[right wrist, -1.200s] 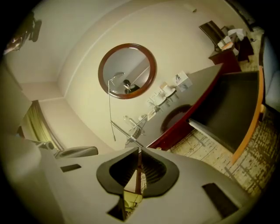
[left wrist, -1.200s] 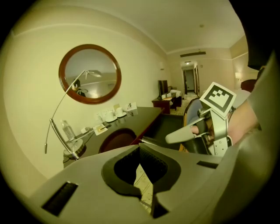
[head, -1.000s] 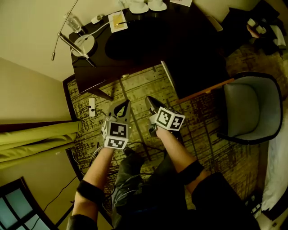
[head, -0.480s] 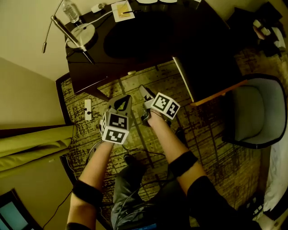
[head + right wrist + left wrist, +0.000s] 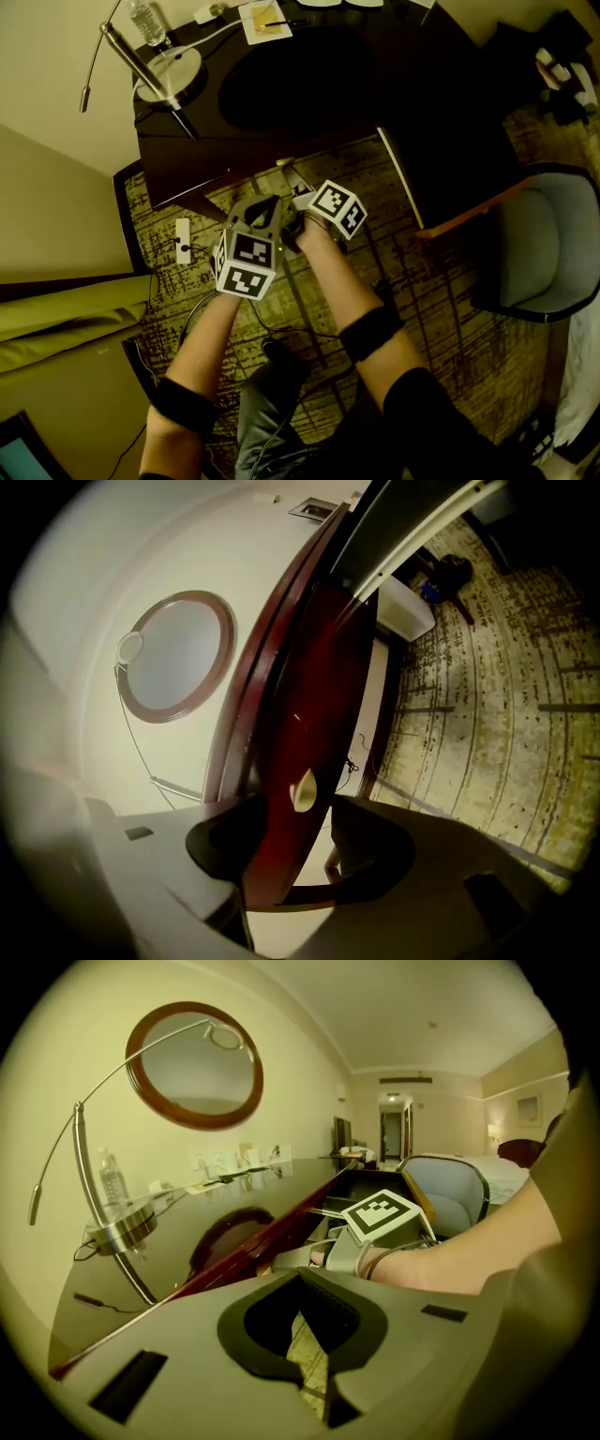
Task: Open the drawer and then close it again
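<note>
The dark desk has a red-brown drawer front with a small pale knob, also visible at the desk's front edge. My right gripper is rolled on its side and open; its jaws have just been opening. The knob sits between them, and the pads stand clear of it. In the head view the right gripper reaches the desk edge. My left gripper hangs beside it over the carpet, just short of the desk. The left gripper is shut on nothing.
A lamp with a round metal base, a water bottle, cables and a notepad stand on the desk. A dark open compartment with a pale rim juts out at the desk's right. A grey armchair is at the right. A power strip lies on the carpet.
Both hands have moved forward and down to the desk's front edge. The right gripper has rolled onto its side and its jaws have opened around the knob.
</note>
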